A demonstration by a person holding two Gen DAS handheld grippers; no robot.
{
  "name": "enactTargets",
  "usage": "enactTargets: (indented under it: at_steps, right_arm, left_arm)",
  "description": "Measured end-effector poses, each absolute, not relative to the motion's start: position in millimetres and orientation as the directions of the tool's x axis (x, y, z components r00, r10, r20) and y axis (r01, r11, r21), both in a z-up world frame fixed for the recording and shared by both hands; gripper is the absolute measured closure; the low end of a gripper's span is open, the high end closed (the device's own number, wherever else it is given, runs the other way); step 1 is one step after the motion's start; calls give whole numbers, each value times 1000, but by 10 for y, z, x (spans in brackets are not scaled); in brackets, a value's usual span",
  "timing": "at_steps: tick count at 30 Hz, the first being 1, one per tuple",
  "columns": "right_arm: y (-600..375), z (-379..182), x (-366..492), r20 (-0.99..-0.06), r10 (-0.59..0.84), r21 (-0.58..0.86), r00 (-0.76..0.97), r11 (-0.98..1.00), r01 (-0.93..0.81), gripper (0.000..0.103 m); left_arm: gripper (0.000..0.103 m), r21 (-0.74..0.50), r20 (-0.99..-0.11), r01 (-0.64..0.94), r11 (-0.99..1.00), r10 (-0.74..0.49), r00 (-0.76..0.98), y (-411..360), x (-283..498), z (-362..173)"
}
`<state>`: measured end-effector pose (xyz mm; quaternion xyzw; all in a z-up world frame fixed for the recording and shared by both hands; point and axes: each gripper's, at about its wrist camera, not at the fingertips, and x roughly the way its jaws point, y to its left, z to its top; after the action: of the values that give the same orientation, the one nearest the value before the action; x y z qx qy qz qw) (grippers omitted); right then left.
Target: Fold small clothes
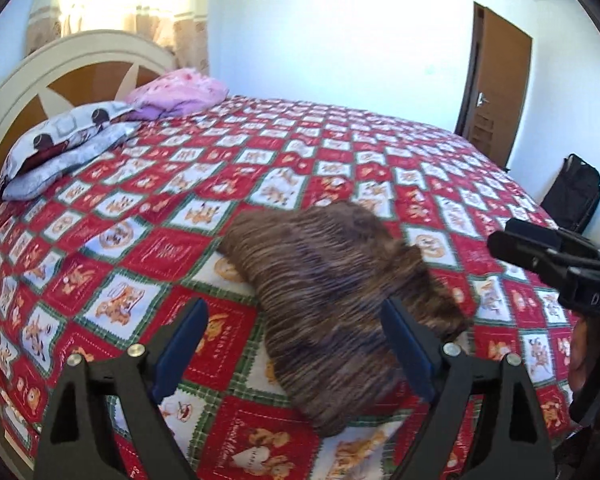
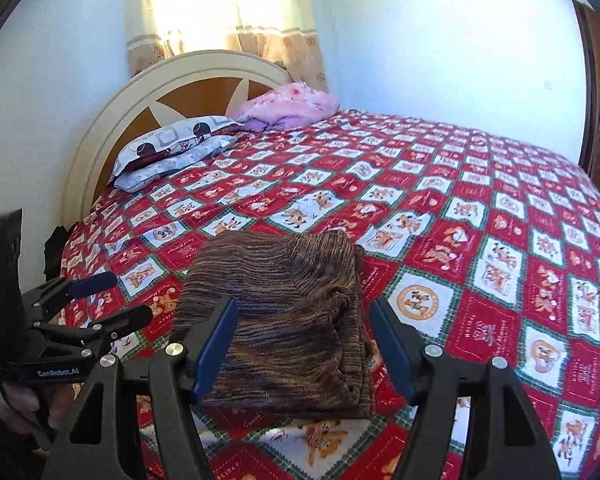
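A brown stripy piece of clothing (image 2: 288, 320) lies folded into a thick bundle on the bed, on top of a red and white bedspread (image 2: 480, 248) with little pictures in squares. It sits near the close edge of the bed. In the right wrist view the right claw (image 2: 302, 346) hangs just above the bundle with its two blue fingers (image 2: 216, 348) spread wide apart, one over each side of the cloth. They are not pinching it. In the left wrist view the left claw (image 1: 296, 350) is wide too. One blue finger (image 1: 406, 350) is in front of the cloth and the other is over the bare bedspread, and nothing is gripped between them. Each view also shows the other claw off at the side, with part of a hand (image 2: 16, 404) under it. The cloth looks blurry in the left wrist view. At the far end of the bed there is a round cream headboard (image 2: 112, 116), a patterned pillow (image 2: 172, 144) and a pink pillow (image 2: 288, 106). A curtain (image 2: 224, 12) glows with bright light behind them. A brown door (image 1: 496, 92) stands in the wall, and a black bag (image 1: 574, 194) rests on the floor near it.
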<state>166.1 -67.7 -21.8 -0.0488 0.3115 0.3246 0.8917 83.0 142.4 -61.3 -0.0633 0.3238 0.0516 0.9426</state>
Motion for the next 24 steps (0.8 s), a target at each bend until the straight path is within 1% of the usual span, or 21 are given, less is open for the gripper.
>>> enactTargets:
  at_steps: [7, 24]
  right_arm:
    - [-752, -75, 1571, -558, 540, 103, 630, 798, -593, 34]
    - [-703, -93, 1477, -559, 548, 104, 622, 791, -603, 34]
  left_arm:
    - [12, -84, -597, -136, 987, 59, 800, 1415, 796, -512]
    - [13, -88, -588, -142, 986, 64, 806, 1440, 783, -468]
